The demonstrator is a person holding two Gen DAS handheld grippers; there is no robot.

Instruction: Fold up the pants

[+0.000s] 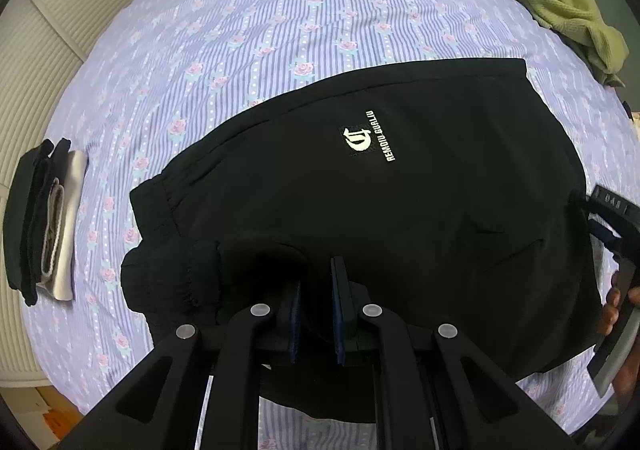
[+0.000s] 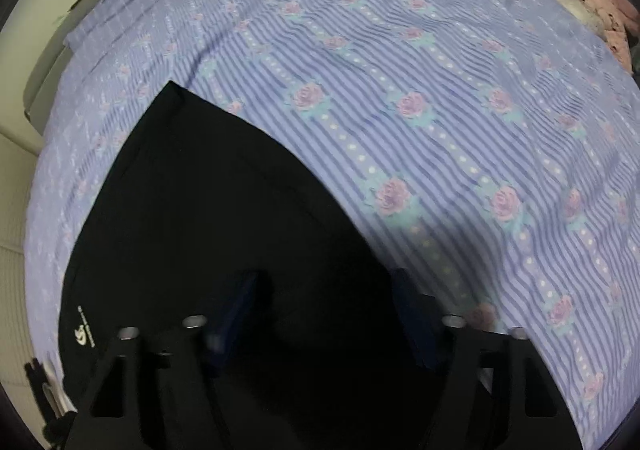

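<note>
**A:** What are the tools doing?

**B:** The left gripper (image 1: pixel 316 290) has its blue-padded fingers (image 1: pixel 339 306) drawn narrow, with a small gap between them. They sit at the near edge of the black pants (image 1: pixel 380 210), but I cannot tell whether any cloth is pinched between them. The right gripper (image 2: pixel 326 314) stands wide, its pads (image 2: pixel 240 306) well apart over the dark cloth, nothing between them.

**A:** Where are the pants?

**B:** Folded into a broad dark block on the bed, on the lilac striped sheet (image 1: pixel 280 30) with its rose print, toward the near edge. In the left wrist view the long axis runs from the near left up to the far right. The gathered, bunched end (image 1: pixel 168 274) points left, just beside the left gripper; the straight-cut end (image 1: pixel 524 66) points to the far right.

**A:** Any writing?

**B:** A pale logo (image 1: pixel 360 138) on the upper face, with a line of capitals beside it. It looks like "REMOIU GUALIU", but I am not sure of the letters. It reads sideways, along the garment's short way. The right wrist view shows the same mark (image 2: pixel 82 330), too small to read.

**A:** Further out?

**B:** A stack of folded dark and pale clothes (image 1: pixel 44 226) at the bed's left edge, a green garment (image 1: pixel 568 10) at the far right corner, and a pink patterned cloth (image 2: pixel 592 6) past the right edge.
</note>
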